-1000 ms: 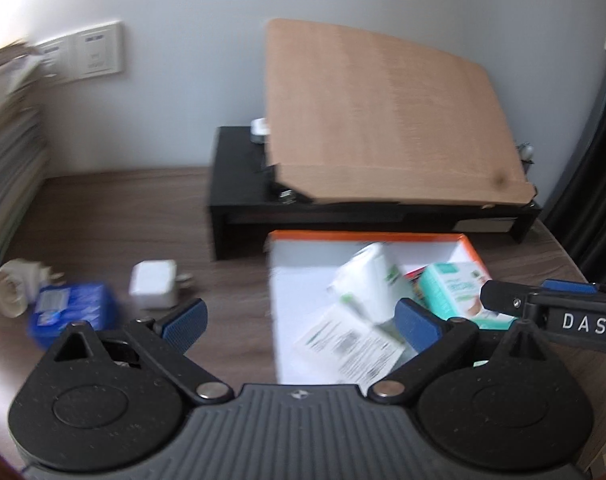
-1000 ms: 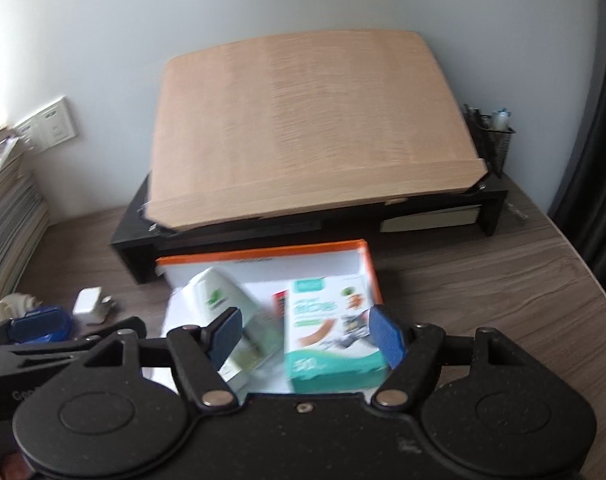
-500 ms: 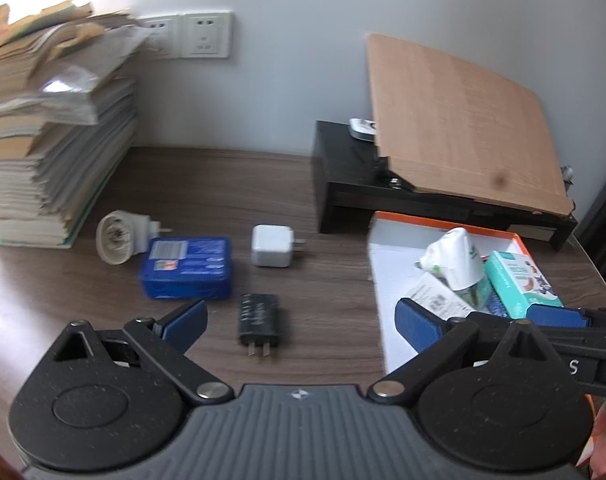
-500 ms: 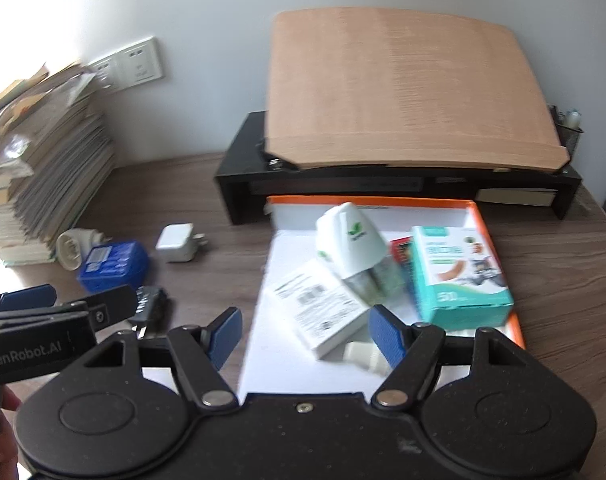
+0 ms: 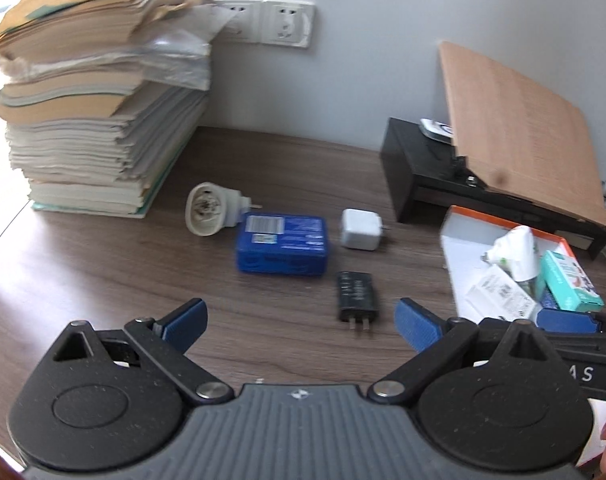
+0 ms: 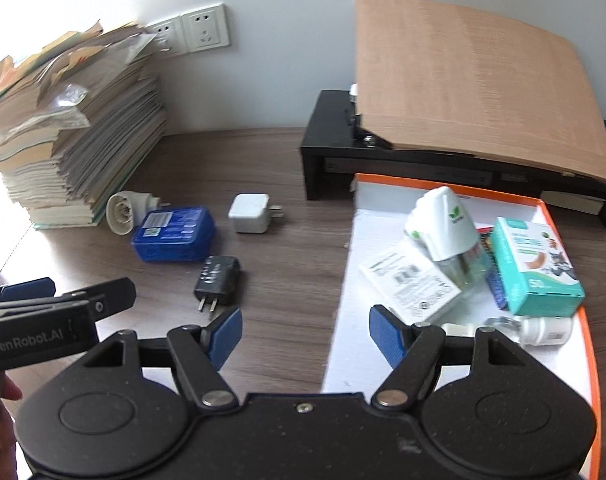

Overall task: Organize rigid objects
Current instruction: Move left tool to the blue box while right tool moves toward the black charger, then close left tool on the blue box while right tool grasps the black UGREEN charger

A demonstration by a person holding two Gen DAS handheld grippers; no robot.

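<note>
both grippers, left (image 5: 299, 322) and right (image 6: 305, 334), hovered with fingers spread and empty. the black charger (image 6: 218, 276) lay loose on the tabletop (image 6: 287, 272) beside the box (image 6: 565, 216), probably next to be sorted.

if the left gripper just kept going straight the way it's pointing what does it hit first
Probably bare wooden desk just ahead of the open left gripper; the blue box lies next on that line. Depth is hard to judge.

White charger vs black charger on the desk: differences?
The white charger is a squat cube farther back, prongs pointing right; the black charger is flatter and longer, nearer the camera, prongs pointing toward it. Both lie loose on the wooden desk, outside the orange-rimmed tray.
</note>
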